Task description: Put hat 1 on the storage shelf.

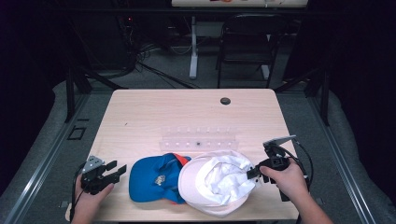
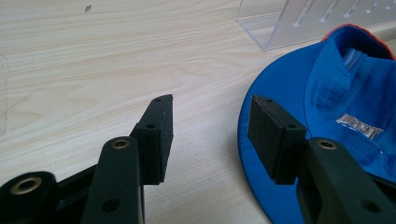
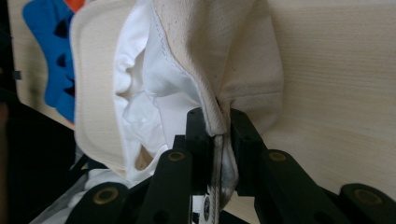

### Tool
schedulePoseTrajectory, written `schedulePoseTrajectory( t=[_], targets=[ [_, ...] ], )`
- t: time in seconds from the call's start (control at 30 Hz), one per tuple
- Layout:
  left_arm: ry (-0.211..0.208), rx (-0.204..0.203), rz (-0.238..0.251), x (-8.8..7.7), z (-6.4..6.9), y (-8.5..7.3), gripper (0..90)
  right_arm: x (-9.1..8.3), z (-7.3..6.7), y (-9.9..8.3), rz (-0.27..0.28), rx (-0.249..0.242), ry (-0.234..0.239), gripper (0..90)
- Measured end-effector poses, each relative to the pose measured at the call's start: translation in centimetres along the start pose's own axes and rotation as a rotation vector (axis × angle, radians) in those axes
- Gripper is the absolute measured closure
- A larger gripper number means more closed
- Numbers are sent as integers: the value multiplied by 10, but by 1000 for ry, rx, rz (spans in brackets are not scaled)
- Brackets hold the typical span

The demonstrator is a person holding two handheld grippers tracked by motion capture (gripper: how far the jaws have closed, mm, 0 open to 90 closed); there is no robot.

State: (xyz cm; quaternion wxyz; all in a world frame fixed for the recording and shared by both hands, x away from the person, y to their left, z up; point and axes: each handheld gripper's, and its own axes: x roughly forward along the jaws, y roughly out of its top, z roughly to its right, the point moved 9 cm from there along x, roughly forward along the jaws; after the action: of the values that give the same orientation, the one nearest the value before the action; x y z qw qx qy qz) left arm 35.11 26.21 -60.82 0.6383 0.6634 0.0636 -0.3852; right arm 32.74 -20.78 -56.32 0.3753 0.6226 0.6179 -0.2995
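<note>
We log a white cap [image 1: 217,182] beside the blue cap [image 1: 154,178]: its rim pinched tight in our right gripper [image 3: 217,135]; left gripper [image 2: 210,135] spread wide, empty.

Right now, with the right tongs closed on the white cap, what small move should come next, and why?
Probably lift the white cap a little with the right tongs. They are shut on its edge, and it partly overlaps the blue cap. The left tongs are open just beside the blue cap's brim and could then close on it.
</note>
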Motion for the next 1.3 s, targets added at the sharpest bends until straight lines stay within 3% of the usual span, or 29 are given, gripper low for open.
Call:
schedulePoseTrajectory(
  t=[0.1, 0.2, 0.43, 0.53, 0.77, 0.83, 1.07, 1.3],
  targets=[
    [-3, 0, -4, 0, 0, 0, 510, -4, -6, 3, 27, 40, 49, 802],
    [-8, -3, -9, 0, 1, -1, 516, -9, -11, 5, 19, 62, 92, 802],
    [-10, -6, -8, 0, 2, -1, 521, -18, -26, 9, 11, 81, 160, 802],
    [-11, -14, -7, -1, 2, -1, 524, -24, -32, 9, -1, 66, 190, 802],
    [-8, -24, 13, -2, 1, 1, 525, -35, -52, 14, -8, 142, 306, 801],
    [-8, -24, 14, -2, 1, 1, 524, -36, -54, 14, -12, 142, 319, 801],
    [-15, -23, 4, -3, 2, 0, 525, -45, -75, 14, -32, 146, 429, 800],
    [-15, -23, 9, -4, 3, 1, 524, -56, -97, 13, -13, 141, 520, 800]
  ],
)
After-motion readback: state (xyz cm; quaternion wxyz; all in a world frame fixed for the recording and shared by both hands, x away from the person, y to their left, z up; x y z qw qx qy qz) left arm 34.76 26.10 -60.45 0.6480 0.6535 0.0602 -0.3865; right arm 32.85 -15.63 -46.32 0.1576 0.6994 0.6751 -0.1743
